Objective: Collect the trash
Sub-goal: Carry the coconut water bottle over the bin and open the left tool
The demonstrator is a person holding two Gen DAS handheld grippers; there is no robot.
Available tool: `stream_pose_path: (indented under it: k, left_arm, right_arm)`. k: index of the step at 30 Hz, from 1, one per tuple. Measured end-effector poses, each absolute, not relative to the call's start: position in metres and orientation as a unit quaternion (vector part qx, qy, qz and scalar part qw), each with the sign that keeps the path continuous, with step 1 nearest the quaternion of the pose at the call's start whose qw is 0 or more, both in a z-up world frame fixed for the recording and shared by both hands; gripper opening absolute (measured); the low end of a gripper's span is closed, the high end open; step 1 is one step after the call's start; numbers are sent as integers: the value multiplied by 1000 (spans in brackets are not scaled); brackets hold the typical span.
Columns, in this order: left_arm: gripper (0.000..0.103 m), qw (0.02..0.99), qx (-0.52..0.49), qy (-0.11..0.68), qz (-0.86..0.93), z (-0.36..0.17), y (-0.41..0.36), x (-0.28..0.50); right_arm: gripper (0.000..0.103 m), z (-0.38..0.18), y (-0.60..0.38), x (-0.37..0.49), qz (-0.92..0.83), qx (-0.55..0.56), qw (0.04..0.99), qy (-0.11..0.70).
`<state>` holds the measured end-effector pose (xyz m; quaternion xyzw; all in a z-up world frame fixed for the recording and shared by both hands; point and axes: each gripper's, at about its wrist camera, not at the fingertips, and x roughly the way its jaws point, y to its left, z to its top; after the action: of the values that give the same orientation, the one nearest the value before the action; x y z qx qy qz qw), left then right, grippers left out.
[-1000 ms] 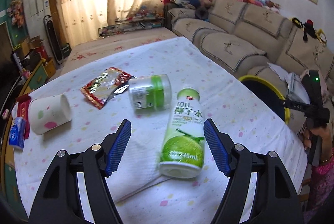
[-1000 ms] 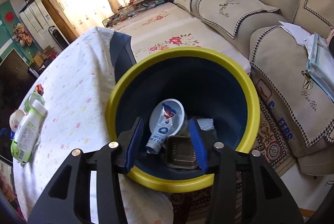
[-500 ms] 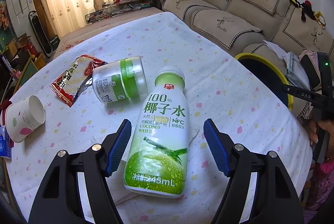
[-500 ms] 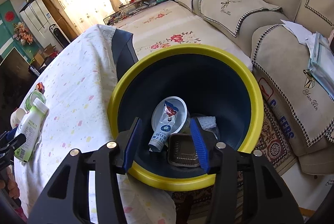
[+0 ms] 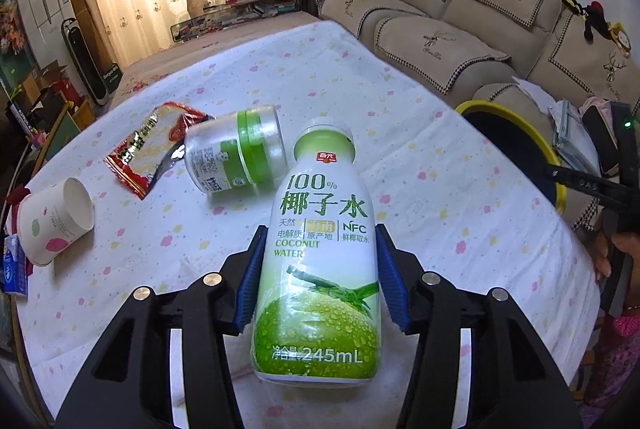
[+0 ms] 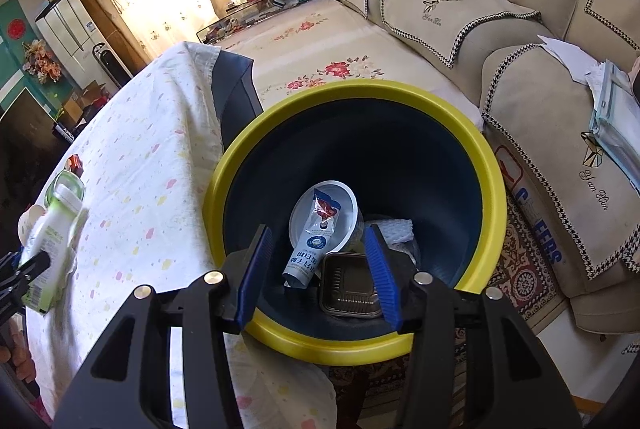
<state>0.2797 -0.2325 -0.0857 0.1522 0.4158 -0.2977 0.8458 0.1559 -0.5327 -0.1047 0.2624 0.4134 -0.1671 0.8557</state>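
A white and green coconut water bottle [image 5: 320,261] lies on the table between the blue pads of my left gripper [image 5: 320,281]. The pads touch both its sides, so the gripper is shut on it. The bottle also shows in the right wrist view [image 6: 48,233]. My right gripper [image 6: 318,275] is open and empty, above the near rim of the yellow-rimmed dark bin [image 6: 486,165]. In the bin lie a tube [image 6: 308,253], a white bowl [image 6: 348,205] and a dark tray [image 6: 348,293].
On the tablecloth [image 5: 440,165] lie a green-lidded jar [image 5: 236,153], a red snack wrapper [image 5: 148,153] and a tipped paper cup [image 5: 56,221]. The bin [image 5: 516,149] stands at the table's right edge. A beige sofa [image 5: 460,17] is behind.
My left gripper moved forward around the coconut water bottle and closed its pads onto it. My right gripper stayed open over the bin, shifting only slightly.
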Motion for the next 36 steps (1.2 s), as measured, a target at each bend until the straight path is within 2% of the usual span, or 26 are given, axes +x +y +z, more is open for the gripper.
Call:
stream_pose_path:
  k: [10, 17, 22, 29, 36]
  left_arm:
    - [52, 850, 160, 366, -343, -20, -257, 219]
    - [52, 822, 172, 357, -409, -4, -325, 188]
    - [52, 798, 178, 361, -449, -11, -387, 179]
    - [52, 777, 194, 384, -459, -50, -473, 193]
    - [54, 797, 190, 371, -437, -64, -504, 204]
  right_arm:
    - [49, -97, -537, 138, -180, 263, 869, 378]
    - [54, -81, -572, 99, -225, 274, 870, 342]
    - [55, -82, -601, 74, -245, 295, 863, 328]
    - [55, -93, -627, 52, -261, 319, 851, 325]
    - [56, -93, -630, 48, -258, 328, 850, 320]
